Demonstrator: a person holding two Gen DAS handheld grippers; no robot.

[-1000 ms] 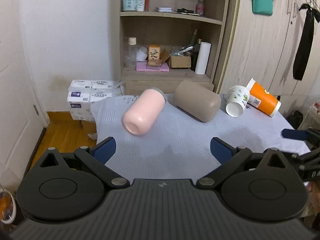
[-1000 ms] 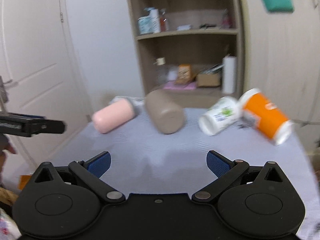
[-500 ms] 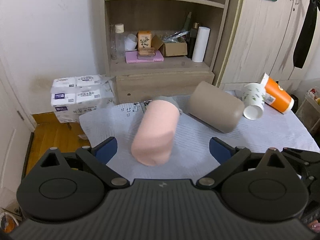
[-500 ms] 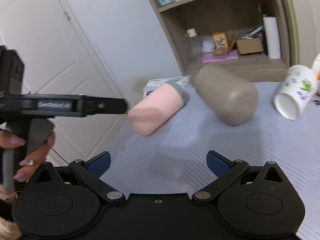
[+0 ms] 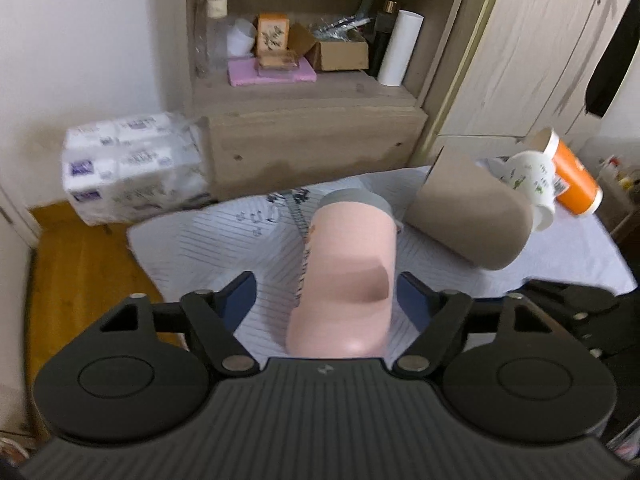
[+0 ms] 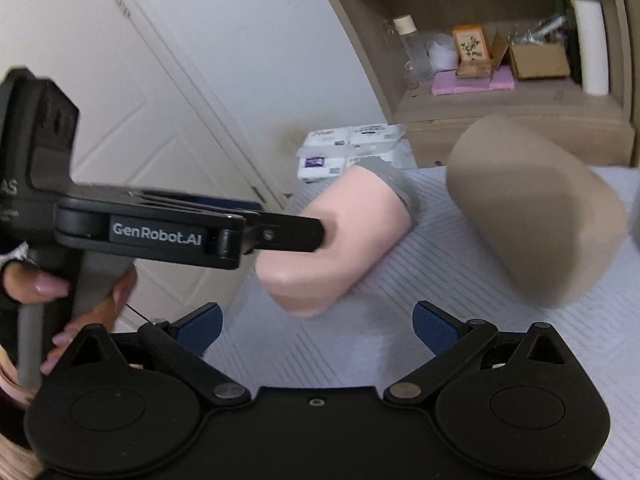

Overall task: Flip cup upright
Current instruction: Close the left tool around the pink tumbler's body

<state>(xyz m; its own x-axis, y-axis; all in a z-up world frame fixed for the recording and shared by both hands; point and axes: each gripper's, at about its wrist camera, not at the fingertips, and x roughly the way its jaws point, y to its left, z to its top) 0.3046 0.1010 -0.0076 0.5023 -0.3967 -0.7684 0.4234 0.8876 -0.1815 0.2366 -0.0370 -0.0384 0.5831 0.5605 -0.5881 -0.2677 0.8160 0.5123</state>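
Note:
A pink cup [image 5: 352, 268] with a grey rim lies on its side on the white-clothed table [image 5: 224, 240], base toward me. My left gripper [image 5: 324, 300] is open with its blue-padded fingers on either side of the cup's base end; the right finger looks close to the cup. In the right wrist view the pink cup [image 6: 340, 240] lies at centre, with the left gripper's finger [image 6: 288, 234] against its near side. My right gripper [image 6: 316, 326] is open and empty, just short of the cup.
A brown cup [image 5: 472, 220] lies on its side to the right of the pink one. A white patterned cup [image 5: 528, 180] and an orange cup [image 5: 572, 180] lie behind it. A wooden shelf unit [image 5: 304, 92] stands beyond the table, tissue packs [image 5: 132, 168] on the floor.
My left gripper has moved forward so the pink cup's base now sits between its open fingers. My right gripper has moved closer and swung left toward the pink cup.

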